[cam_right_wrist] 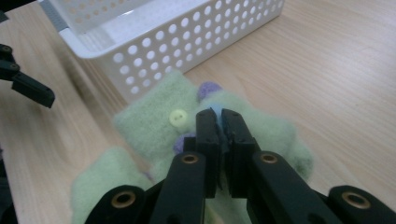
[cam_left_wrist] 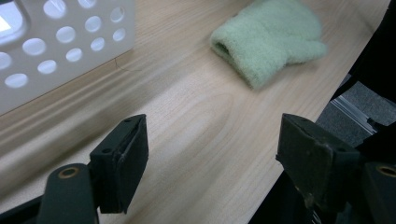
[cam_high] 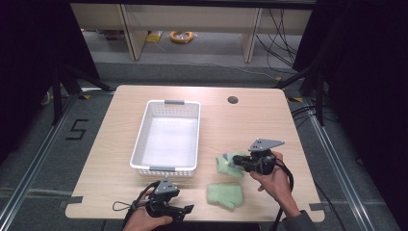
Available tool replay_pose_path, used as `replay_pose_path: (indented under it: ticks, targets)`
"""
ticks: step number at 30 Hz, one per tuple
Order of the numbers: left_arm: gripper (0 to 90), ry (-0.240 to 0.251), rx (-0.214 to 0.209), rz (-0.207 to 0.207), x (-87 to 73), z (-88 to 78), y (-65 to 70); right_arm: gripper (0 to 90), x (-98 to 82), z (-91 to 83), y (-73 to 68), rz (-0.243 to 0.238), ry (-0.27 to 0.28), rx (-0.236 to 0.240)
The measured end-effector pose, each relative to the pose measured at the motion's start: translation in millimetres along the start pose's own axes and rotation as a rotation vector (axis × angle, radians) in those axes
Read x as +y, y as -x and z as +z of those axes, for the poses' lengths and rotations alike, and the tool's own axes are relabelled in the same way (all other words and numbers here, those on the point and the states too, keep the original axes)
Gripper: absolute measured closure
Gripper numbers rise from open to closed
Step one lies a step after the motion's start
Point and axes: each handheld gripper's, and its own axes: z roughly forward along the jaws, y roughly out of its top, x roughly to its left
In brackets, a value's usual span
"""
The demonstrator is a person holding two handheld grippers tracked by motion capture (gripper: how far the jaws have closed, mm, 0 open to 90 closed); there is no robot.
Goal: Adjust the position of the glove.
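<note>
My right gripper (cam_right_wrist: 219,116) is pinched on the buttoned green mitten (cam_right_wrist: 154,121) just beside the white basket (cam_right_wrist: 196,32), left gripper (cam_left_wrist: 212,149) spread idle; the thin fold of fleece could slip free mid-lift.

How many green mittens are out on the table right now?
2. One mitten is pinched in the right gripper beside the white basket; the other mitten lies loose near the table's front edge.

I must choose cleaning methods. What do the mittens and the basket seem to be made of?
Held mitten and lying mitten: pale green, fuzzy, probably fleece or knit; the surface looks soft and matte. Basket: white, likely moulded plastic, with smooth walls and round holes.
</note>
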Motion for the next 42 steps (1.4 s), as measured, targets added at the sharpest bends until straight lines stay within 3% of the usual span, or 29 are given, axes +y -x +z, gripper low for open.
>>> replay_pose_path:
  ticks: [8, 10, 11, 15, 16, 19, 21, 24, 25, 27, 29, 31, 32, 33, 35, 36, 38, 39, 42]
  targets:
    - [24.4, 0.001, 0.0, -0.001, -0.4, 0.4, -0.1, 86.7, -8.8, -7.9, -19.0, -0.022, -0.01, 0.027]
    - [24.4, 0.0, 0.002, 0.001, -0.4, 0.6, 0.0, 86.7, -11.6, -10.5, -26.3, 0.001, -0.015, 0.029]
    - [24.5, -0.001, 0.001, 0.003, -0.5, 0.7, -0.1, 86.7, -12.7, -10.3, -26.7, -0.023, -0.005, 0.036]
    - [24.4, 0.001, 0.005, -0.004, -0.8, 1.3, 0.6, 86.7, -17.5, -14.1, -33.8, -0.028, -0.002, 0.038]
    - [24.4, 0.008, 0.004, -0.011, -0.9, 1.9, 1.1, 86.7, -19.8, -15.1, -38.2, -0.003, -0.012, 0.044]
    - [24.4, 0.005, 0.002, -0.007, -1.0, 2.0, 0.7, 86.7, -24.7, -15.9, -42.4, -0.007, -0.008, 0.061]
    - [24.5, 0.005, 0.002, -0.007, -1.1, 2.2, 0.7, 86.7, -27.4, -18.2, -48.0, 0.02, -0.028, 0.06]
    - [24.4, -0.006, 0.002, 0.001, -1.4, 2.1, 0.1, 86.6, -30.3, -19.9, -50.9, -0.011, -0.022, 0.064]
    - [24.4, -0.001, 0.004, -0.007, -1.5, 2.6, 0.9, 86.6, -31.8, -20.4, -54.7, 0.014, -0.02, 0.058]
    - [24.4, -0.006, 0.003, -0.003, -1.5, 2.7, 0.8, 86.6, -32.9, -21.4, -55.9, -0.003, -0.028, 0.064]
    - [24.4, -0.01, 0.003, 0.002, -1.5, 2.5, 0.6, 86.5, -33.9, -21.3, -58.3, -0.001, -0.024, 0.054]
    - [24.4, -0.002, 0.003, -0.021, -1.9, 3.6, 1.7, 86.5, -34.5, -20.3, -62.5, 0.016, -0.036, 0.06]
    - [24.5, -0.009, 0.0, -0.01, -1.8, 3.0, 1.5, 86.5, -34.4, -19.1, -61.3, -0.004, -0.031, 0.054]
    - [24.5, -0.008, 0.001, 0.004, -1.4, 2.8, 1.2, 86.4, -34.4, -18.7, -63.8, 0.015, -0.036, 0.052]
    - [24.6, 0.01, -0.001, -0.014, -1.6, 4.0, 3.1, 86.3, -34.9, -15.1, -66.5, 0.012, -0.041, 0.055]
    - [24.6, -0.009, 0.0, 0.007, -1.3, 2.5, 2.0, 86.3, -35.4, -13.2, -67.2, 0.012, -0.042, 0.057]
    - [24.6, -0.007, -0.002, 0.009, -1.1, 2.7, 2.5, 86.3, -36.2, -9.7, -66.4, -0.003, -0.045, 0.052]
    - [24.6, -0.007, 0.013, -0.003, -1.5, 4.2, 2.9, 86.3, -36.8, -8.5, -67.1, 0.006, -0.043, 0.051]
    - [24.6, -0.007, -0.003, 0.012, -1.0, 3.2, 3.6, 86.3, -37.9, -3.8, -68.2, 0.017, -0.051, 0.046]
